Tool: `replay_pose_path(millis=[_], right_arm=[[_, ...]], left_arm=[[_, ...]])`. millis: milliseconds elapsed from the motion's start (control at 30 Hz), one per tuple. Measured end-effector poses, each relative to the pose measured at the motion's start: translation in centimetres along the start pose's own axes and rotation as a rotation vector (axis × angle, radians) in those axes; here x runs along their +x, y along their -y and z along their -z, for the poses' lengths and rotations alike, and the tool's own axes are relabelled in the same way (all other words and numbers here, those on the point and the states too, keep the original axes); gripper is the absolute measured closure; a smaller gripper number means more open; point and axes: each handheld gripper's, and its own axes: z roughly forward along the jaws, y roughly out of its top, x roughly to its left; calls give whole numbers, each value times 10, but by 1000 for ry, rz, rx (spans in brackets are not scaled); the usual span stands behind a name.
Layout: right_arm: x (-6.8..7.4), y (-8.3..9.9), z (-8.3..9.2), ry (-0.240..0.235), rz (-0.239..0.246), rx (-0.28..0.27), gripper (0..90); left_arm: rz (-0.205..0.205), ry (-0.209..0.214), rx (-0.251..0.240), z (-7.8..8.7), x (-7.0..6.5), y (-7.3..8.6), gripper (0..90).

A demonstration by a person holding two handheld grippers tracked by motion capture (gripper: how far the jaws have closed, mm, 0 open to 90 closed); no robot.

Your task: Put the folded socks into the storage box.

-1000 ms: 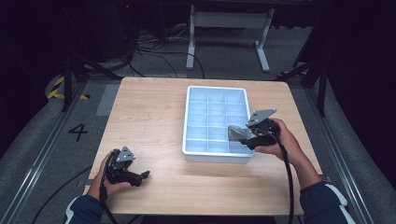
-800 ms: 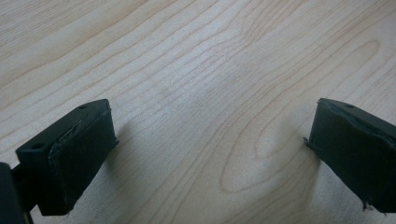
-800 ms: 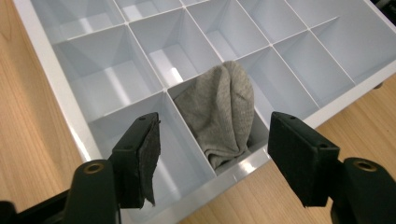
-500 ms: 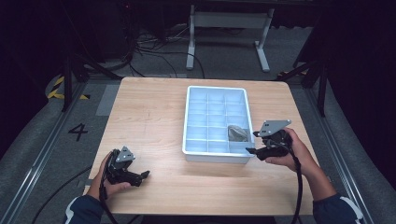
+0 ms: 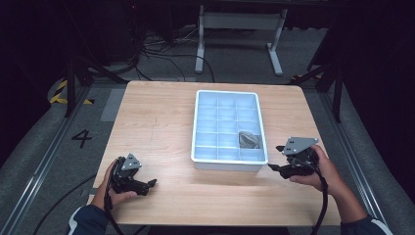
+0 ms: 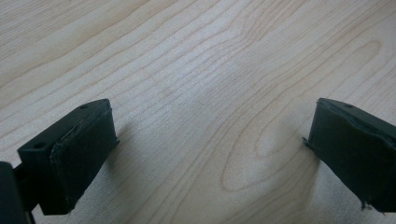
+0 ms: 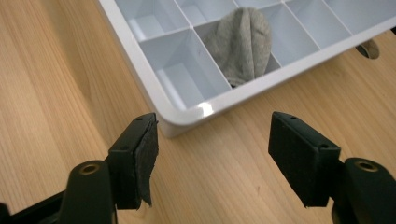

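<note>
Sock: a grey sock (image 5: 248, 140) bunched in one cell of the tray, in the right column, second row from the near edge; in the right gripper view (image 7: 243, 44) it stands as a rounded hump, its rounded end up and away from the camera, its lower end at the cell floor.
Long axis: in the right gripper view the sock runs lengthwise across its cell from near wall to far wall; in the high view it is too small to tell its axis.
Tray: white, divided into cells (image 5: 201, 117), long side running from the table's near edge toward the far edge, set right of the table's middle.
Right gripper: (image 5: 278, 167) held just off the tray's near right corner, low over the table, pointing left; in its own view (image 7: 212, 154) the jaws are spread, with bare wood between them and the tray corner just ahead; they have just been widening a little.
Left gripper: (image 5: 149, 184) near the table's near left corner, well apart from the tray; in its own view (image 6: 208, 149) the jaws stand wide apart over bare wood.
Table: light wood (image 5: 156, 122).
</note>
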Motion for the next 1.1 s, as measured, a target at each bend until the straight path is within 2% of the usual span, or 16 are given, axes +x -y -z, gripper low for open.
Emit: replay_pose_path(millis=[67, 100, 133, 167, 233, 267, 300, 333, 400, 433, 567, 800, 1100], right_arm=[[1, 8, 2, 18, 6, 15, 338], [1, 11, 2, 19, 5, 16, 338], [1, 14, 3, 22, 1, 21, 334], [1, 17, 3, 28, -2, 25, 334], [1, 24, 4, 36, -10, 22, 335], [1, 26, 5, 39, -13, 24, 335], [0, 29, 5, 46, -15, 25, 335], [0, 32, 6, 47, -18, 23, 334], [0, 35, 6, 47, -19, 21, 335], [0, 39, 6, 48, -20, 19, 334], [0, 52, 7, 64, -27, 16, 335], [2, 78, 6, 68, -53, 29, 335], [0, 99, 3, 72, -93, 34, 336]], left_arm=[[6, 2, 1, 0, 0, 0, 13], [-6, -2, 1, 0, 0, 0, 13], [6, 2, 0, 0, 0, 0, 13], [-3, 1, 2, 0, 0, 0, 13], [2, 0, 0, 0, 0, 0, 13], [-10, -3, 1, 0, 1, 0, 13], [9, 5, 2, 0, -1, 0, 13], [-6, -3, 2, 0, 0, 0, 13], [-7, -3, 1, 0, 0, 0, 13], [9, 6, 2, 0, -1, 0, 13], [9, 6, 2, 0, -1, 0, 13], [7, 6, 3, 0, 0, 0, 14], [9, 7, 1, 0, 0, 0, 15]])
